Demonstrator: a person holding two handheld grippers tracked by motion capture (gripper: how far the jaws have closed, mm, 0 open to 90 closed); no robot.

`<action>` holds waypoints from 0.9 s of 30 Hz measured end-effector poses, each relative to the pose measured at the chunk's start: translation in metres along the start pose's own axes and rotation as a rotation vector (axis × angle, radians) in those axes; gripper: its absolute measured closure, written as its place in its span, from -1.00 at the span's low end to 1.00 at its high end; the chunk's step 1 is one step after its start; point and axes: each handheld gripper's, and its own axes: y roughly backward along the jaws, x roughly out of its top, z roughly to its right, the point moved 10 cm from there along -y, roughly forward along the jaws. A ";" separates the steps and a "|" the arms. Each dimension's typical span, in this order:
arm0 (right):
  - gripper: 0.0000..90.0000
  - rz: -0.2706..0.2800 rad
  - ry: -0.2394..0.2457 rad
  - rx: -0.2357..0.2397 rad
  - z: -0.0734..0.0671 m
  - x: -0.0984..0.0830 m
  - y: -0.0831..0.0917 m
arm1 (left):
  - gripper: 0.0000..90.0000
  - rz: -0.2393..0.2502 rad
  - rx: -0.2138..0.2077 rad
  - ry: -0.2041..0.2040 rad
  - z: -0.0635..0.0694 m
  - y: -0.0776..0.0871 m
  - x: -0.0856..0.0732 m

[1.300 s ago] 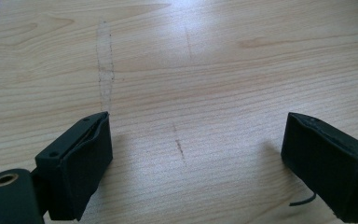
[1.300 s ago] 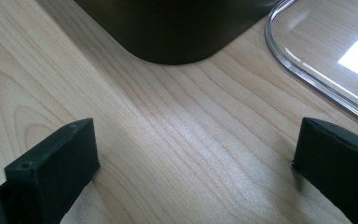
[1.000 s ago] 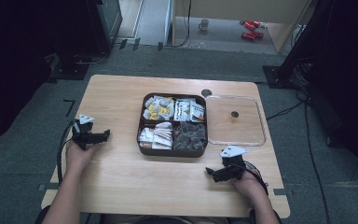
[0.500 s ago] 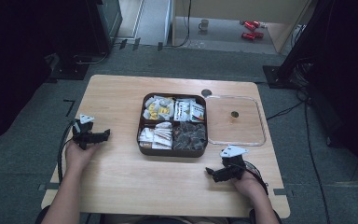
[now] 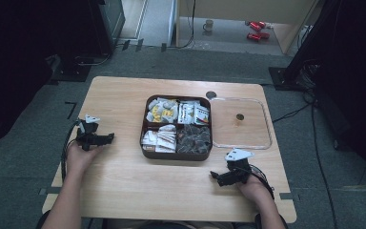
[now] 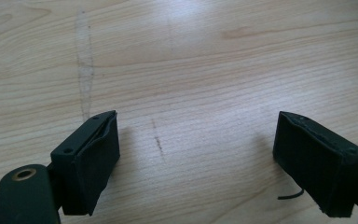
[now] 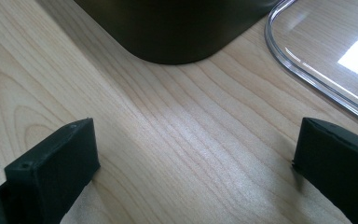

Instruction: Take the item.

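Observation:
A dark brown square box (image 5: pixel 145 143) with four compartments of wrapped snacks sits at the middle of the wooden table (image 5: pixel 124 191). Its clear lid (image 5: pixel 259 138) lies flat just to the right of it. My left gripper (image 5: pixel 109 138) rests near the table's left edge, pointing toward the box. Its jaws have just been closing a little, and it stands open (image 6: pixel 196 149) over bare wood with nothing between them. My right gripper (image 5: pixel 214 176) lies at the front right, open (image 7: pixel 193 158). It faces the box's corner (image 7: pixel 177 32) and the lid's rim (image 7: pixel 307 70).
A small round hole (image 5: pixel 211 95) marks the table behind the box. On the floor beyond the table stand a mug (image 5: pixel 208 25) and red objects (image 5: pixel 255 29). Dark equipment and cables flank both sides of the table.

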 end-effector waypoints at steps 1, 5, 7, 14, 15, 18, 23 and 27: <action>-1.00 0.000 0.000 0.000 0.000 0.000 0.000 | -0.67 0.000 -0.007 0.001 0.001 0.000 0.000; -1.00 0.000 0.000 0.001 0.000 0.000 0.000 | -0.65 -0.012 -0.034 0.007 0.004 0.001 0.002; -1.00 0.000 0.000 0.001 0.000 0.000 0.000 | -0.64 -0.014 -0.028 -0.015 0.005 0.004 0.004; -1.00 0.001 -0.001 0.001 0.000 0.000 0.000 | -0.39 0.000 -0.067 -0.034 0.014 0.008 0.008; -1.00 0.001 -0.001 0.002 0.000 0.000 0.000 | -0.39 0.001 -0.071 -0.036 0.015 0.009 0.009; -1.00 0.001 -0.001 0.002 0.000 0.000 0.000 | -0.38 0.004 -0.082 -0.042 0.019 0.011 0.011; -1.00 0.002 -0.001 0.002 0.000 0.000 0.000 | -0.36 0.023 -0.087 -0.060 0.024 0.015 0.016; -1.00 0.001 -0.001 0.002 0.000 0.000 0.000 | -0.32 0.029 -0.098 -0.068 0.027 0.018 0.020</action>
